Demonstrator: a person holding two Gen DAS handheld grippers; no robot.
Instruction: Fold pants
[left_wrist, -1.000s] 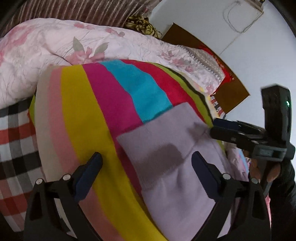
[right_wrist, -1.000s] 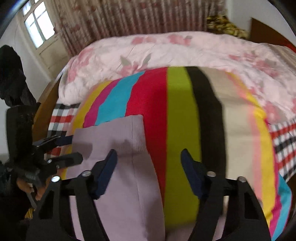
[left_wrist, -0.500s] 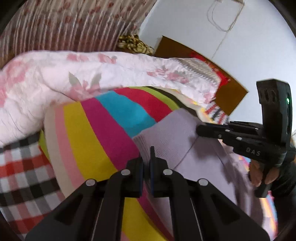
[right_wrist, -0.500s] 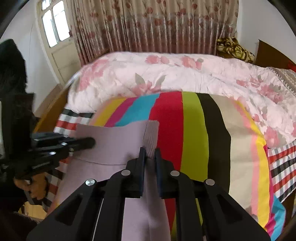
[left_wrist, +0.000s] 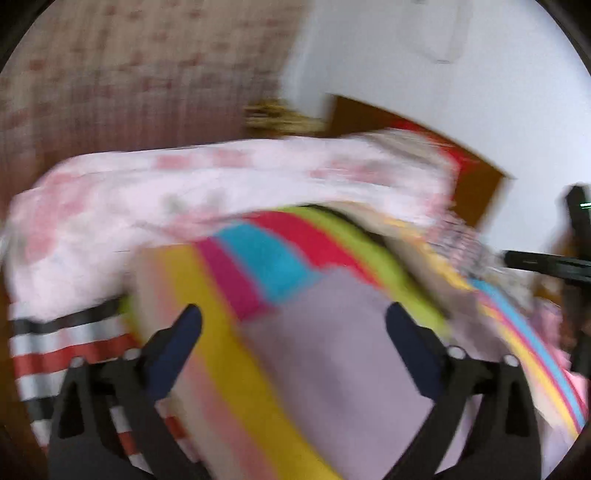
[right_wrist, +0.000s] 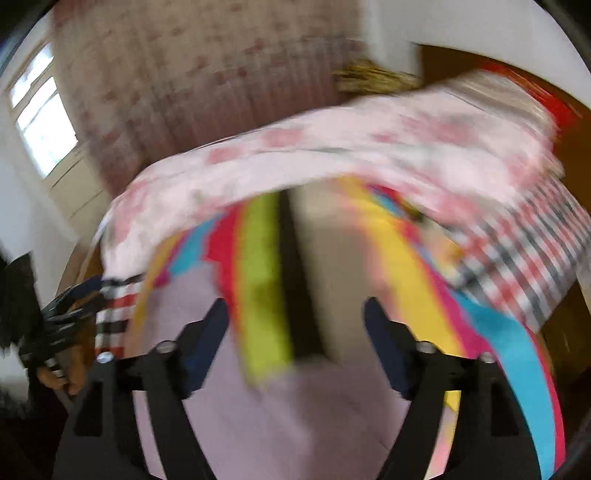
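Both grippers had let go: the left gripper (left_wrist: 293, 326) stood with its jaws spread wide and nothing pinched between them, and the right gripper (right_wrist: 295, 319) was likewise parted and empty, each having just been opening. Below and between the left tool's fingers lay the lilac pants (left_wrist: 332, 354), flat on the bed, apart from the pads; from the right tool the same pants (right_wrist: 266, 417) spread beneath its left finger and under its body. Under the garment ran a striped blanket (left_wrist: 266, 254) in yellow, magenta, cyan, red and lime, which filled the gap ahead of the right tool's jaws. Beyond it, further ahead of both tools, a pink floral quilt (left_wrist: 221, 184) was heaped, with a checked sheet (right_wrist: 524, 258) off to the right tool's right. Far ahead hung a patterned curtain (right_wrist: 207, 81). Both views were smeared by motion blur, so fine detail could not be told.
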